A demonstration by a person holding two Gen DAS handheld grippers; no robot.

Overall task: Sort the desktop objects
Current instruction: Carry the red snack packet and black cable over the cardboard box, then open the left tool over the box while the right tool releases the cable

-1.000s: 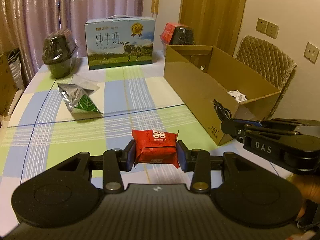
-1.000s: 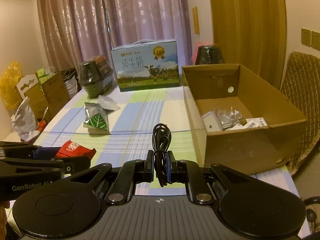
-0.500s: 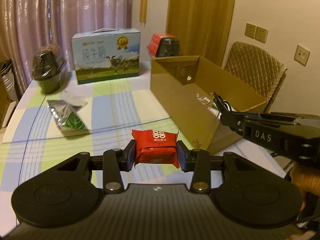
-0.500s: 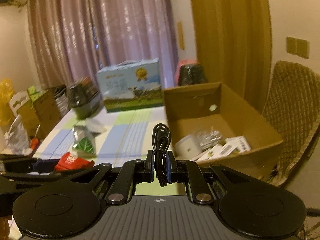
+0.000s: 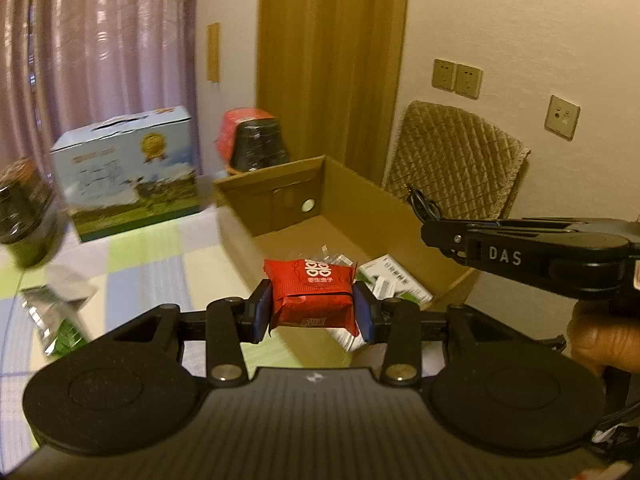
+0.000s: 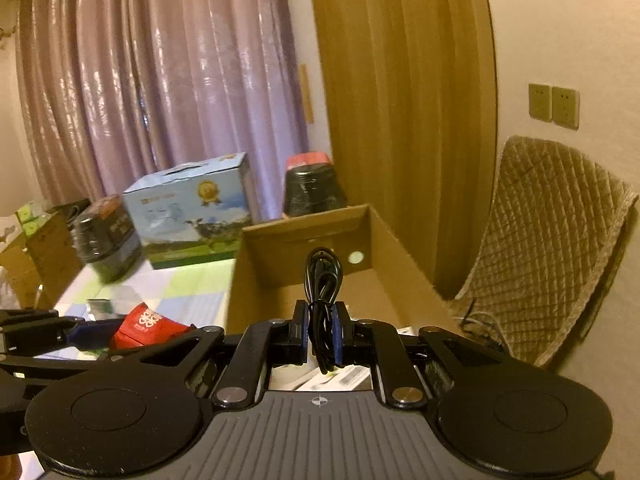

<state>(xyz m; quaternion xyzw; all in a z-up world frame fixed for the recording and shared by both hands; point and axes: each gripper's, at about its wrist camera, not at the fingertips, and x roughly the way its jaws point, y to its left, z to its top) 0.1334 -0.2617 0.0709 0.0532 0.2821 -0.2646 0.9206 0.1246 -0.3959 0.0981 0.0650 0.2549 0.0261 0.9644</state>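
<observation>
My left gripper [image 5: 312, 312] has its jaws clenched on a red snack packet [image 5: 311, 294] with white Chinese characters, over the cardboard box [image 5: 372, 204]. My right gripper [image 6: 320, 332], marked "DAS", pinches a coiled black cable [image 6: 322, 280]. A far-left milk carton's [image 5: 128, 176] print blurs.

Cardboard box [image 5: 384, 204] open-topped; far half bare, near half cluttered.

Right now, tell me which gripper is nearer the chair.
Right. The right gripper, holding a cable, is over the box beside the chair; the left gripper is farther tableward.
</observation>
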